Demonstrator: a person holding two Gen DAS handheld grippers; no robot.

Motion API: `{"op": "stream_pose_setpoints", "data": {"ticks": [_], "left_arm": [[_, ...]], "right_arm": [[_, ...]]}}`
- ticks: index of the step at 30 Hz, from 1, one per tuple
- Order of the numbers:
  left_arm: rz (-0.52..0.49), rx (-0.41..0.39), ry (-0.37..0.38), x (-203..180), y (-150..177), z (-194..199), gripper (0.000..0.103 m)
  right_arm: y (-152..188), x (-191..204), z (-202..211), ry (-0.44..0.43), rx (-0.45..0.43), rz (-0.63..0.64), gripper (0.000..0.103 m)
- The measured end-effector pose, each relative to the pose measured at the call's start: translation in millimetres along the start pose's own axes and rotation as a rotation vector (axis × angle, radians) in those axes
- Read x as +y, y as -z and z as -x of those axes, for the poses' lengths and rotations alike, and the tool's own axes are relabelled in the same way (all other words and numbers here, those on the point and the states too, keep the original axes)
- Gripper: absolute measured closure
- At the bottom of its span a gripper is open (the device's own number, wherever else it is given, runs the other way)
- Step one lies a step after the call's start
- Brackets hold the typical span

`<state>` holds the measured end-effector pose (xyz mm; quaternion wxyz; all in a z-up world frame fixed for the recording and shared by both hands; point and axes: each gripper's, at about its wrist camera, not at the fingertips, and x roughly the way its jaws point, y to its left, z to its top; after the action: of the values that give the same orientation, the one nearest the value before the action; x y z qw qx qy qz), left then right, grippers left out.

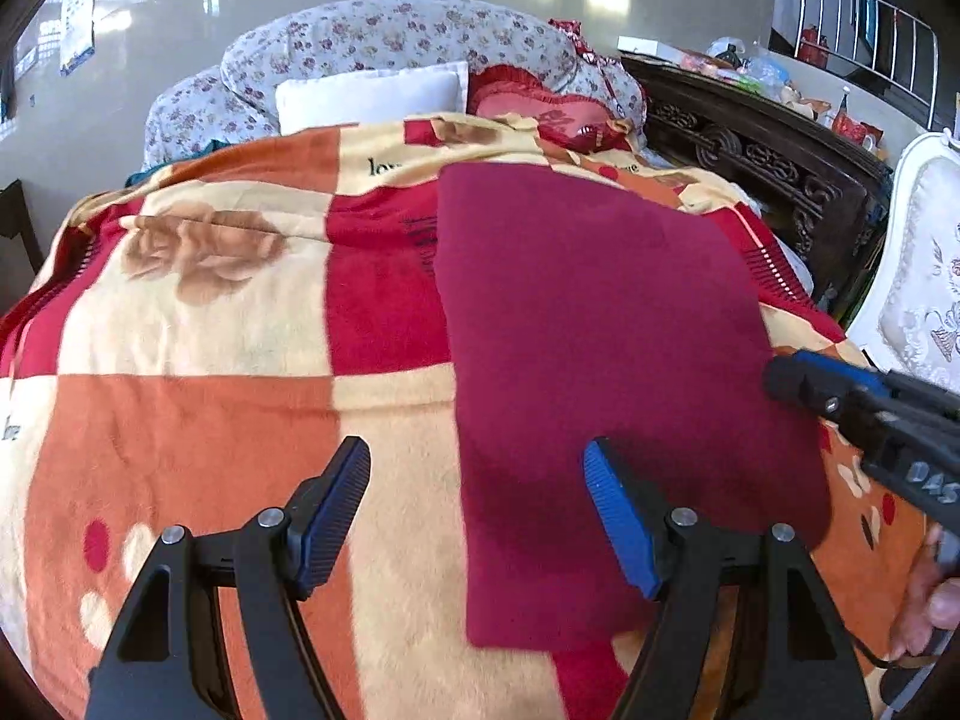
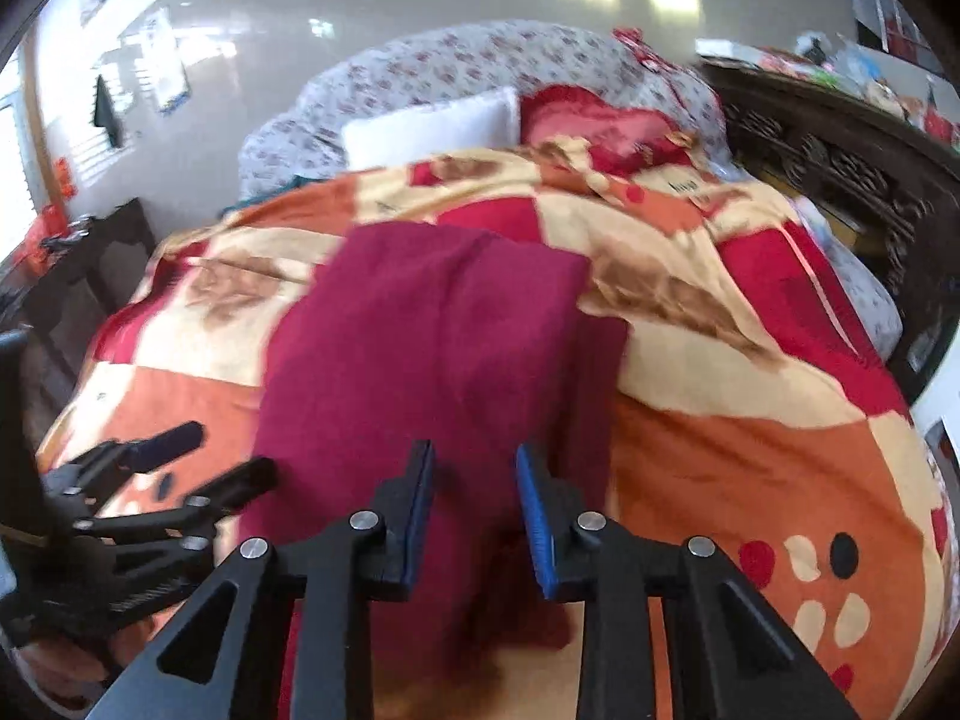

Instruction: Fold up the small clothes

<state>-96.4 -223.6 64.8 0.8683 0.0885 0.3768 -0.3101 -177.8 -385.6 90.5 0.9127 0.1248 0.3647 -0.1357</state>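
Garment: dark crimson fleece cloth point(image 1: 606, 360), a smooth rectangle lying flat on the patchwork blanket point(image 1: 198, 432) of red, orange and cream squares; it looks already doubled over, though I cannot see the layers.
Garment position: on the blanket's right half, long side running from the near edge toward the pillows.
Left gripper point(image 1: 477, 516): mine, fingers spread wide, holding nothing; one blue pad point(image 1: 621, 525) is over the cloth's near left part, the other over bare blanket just beside the cloth's left edge.
Right gripper point(image 2: 474, 510): mine, fingers partly spread with a clear gap, nothing pinched; low over the cloth's near end. Right view is blurred, so contact with the fabric is uncertain.
Step in hand: my judgement, taking hold of the near end for another fold.
Doing it well: pinch both near corners through every layer, lift level, carry toward the far edge, line up edges before letting go; fleece clings to the blanket, so lift, don't drag.
Risk: catching blanket pile with the cloth.
Containers: no basket, box or drawer visible to receive it.
Beyond the blanket: plain white pillow point(image 1: 372, 96), red frilled cushion point(image 1: 540, 105), floral quilt roll point(image 1: 396, 36).
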Motion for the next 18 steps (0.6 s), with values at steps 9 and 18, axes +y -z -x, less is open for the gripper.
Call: {"op": "stream_pose_setpoints", "data": {"ticks": [9,18], "left_arm": [[0.047,0.032,0.085,6.4,-0.9,-14.4,0.019],[0.238,0.027,0.231,48.6,-8.4,-10.7,0.016]], "right_arm": [[14.3,-33.3,-21.5,-0.128,0.054,-0.125,0.066],[15.8,-62.4,-18.0,-0.208,0.016,-0.303,0.022]]}}
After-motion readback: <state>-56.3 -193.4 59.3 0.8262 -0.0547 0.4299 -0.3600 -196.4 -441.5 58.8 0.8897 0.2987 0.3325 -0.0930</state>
